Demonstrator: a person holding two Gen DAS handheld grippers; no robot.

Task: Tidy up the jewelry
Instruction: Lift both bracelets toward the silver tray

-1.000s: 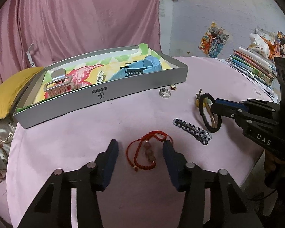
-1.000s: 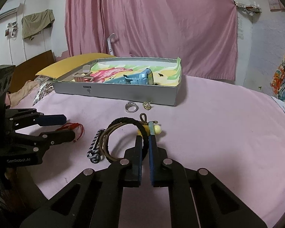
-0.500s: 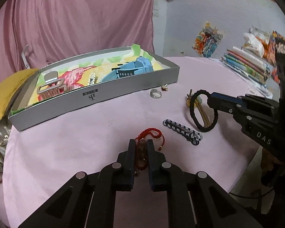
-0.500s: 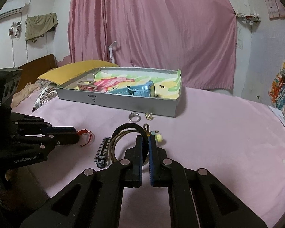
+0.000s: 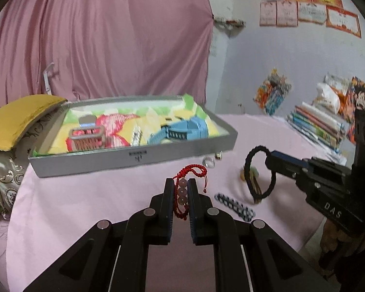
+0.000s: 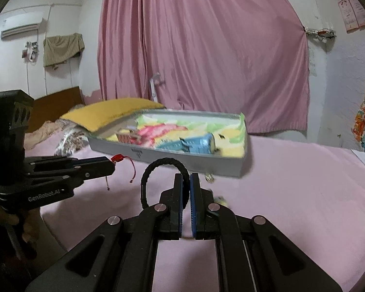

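Note:
My left gripper (image 5: pixel 180 182) is shut on a red cord bracelet (image 5: pixel 181 191) with pink beads, lifted off the pink tablecloth; its red cords dangle. My right gripper (image 6: pixel 186 178) is shut on a black braided band (image 6: pixel 158 164), which hangs as a loop with brown bands under it. In the left wrist view the right gripper (image 5: pixel 270 161) holds that black band (image 5: pixel 249 160) at the right. In the right wrist view the left gripper (image 6: pixel 112 168) carries the red bracelet (image 6: pixel 118 157). Ahead stands a grey box (image 5: pixel 133 157) with a blue watch (image 5: pixel 182 131) and a hair clip (image 5: pixel 87 137) inside.
A black-and-white chain bracelet (image 5: pixel 234 206) lies on the cloth below the right gripper. A silver ring (image 5: pixel 208 161) and a small gold piece (image 5: pixel 218 155) sit by the box's front wall. Books (image 5: pixel 316 126) are stacked at the right, a yellow pillow (image 5: pixel 19 112) at the left.
The left jaws closed on the red bracelet and raised it off the cloth. The right gripper lifted the black band clear of the table. Both views tilted upward.

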